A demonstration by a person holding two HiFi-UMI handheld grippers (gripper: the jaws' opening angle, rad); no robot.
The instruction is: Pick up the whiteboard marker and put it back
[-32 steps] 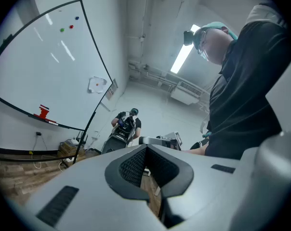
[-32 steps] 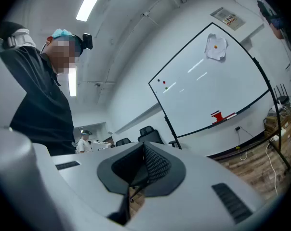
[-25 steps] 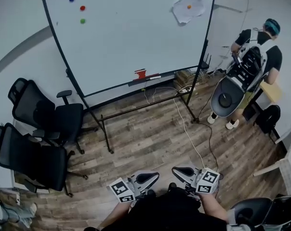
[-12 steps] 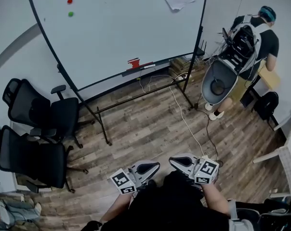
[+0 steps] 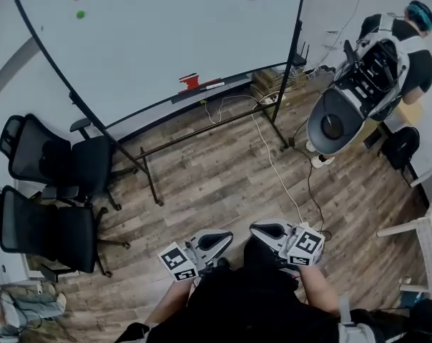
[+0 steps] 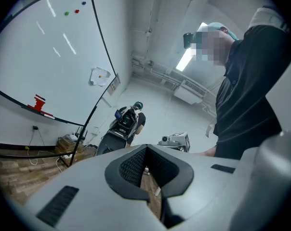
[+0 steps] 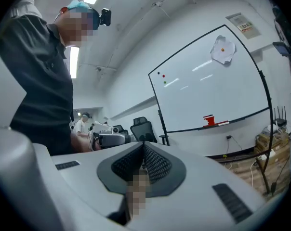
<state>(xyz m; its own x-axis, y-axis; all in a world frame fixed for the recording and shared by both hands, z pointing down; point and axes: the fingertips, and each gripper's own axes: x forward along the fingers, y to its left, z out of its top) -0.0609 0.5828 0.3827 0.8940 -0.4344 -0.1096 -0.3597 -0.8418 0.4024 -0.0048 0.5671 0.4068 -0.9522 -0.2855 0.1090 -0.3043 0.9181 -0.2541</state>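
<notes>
The whiteboard marker (image 5: 214, 86) lies on the tray of the whiteboard (image 5: 166, 41), beside a red eraser (image 5: 189, 81). It also shows as a thin white stick, the marker (image 7: 221, 124), in the right gripper view and as the marker (image 6: 46, 115) in the left gripper view. Both grippers hang low near the person's body, far from the board. My left gripper (image 5: 227, 236) and right gripper (image 5: 254, 228) have their jaws closed together with nothing between them, as the left gripper (image 6: 145, 147) and right gripper (image 7: 144, 143) show up close.
Two black office chairs (image 5: 59, 164) stand at the left. A person with a backpack rig (image 5: 377, 63) stands at the right. A white cable (image 5: 273, 166) runs over the wood floor past the board's stand leg (image 5: 148, 181). Boxes (image 5: 277, 81) sit under the board.
The board and the other person have slid up and left in the head view as the wearer moves. Both grippers stay low and shut.
</notes>
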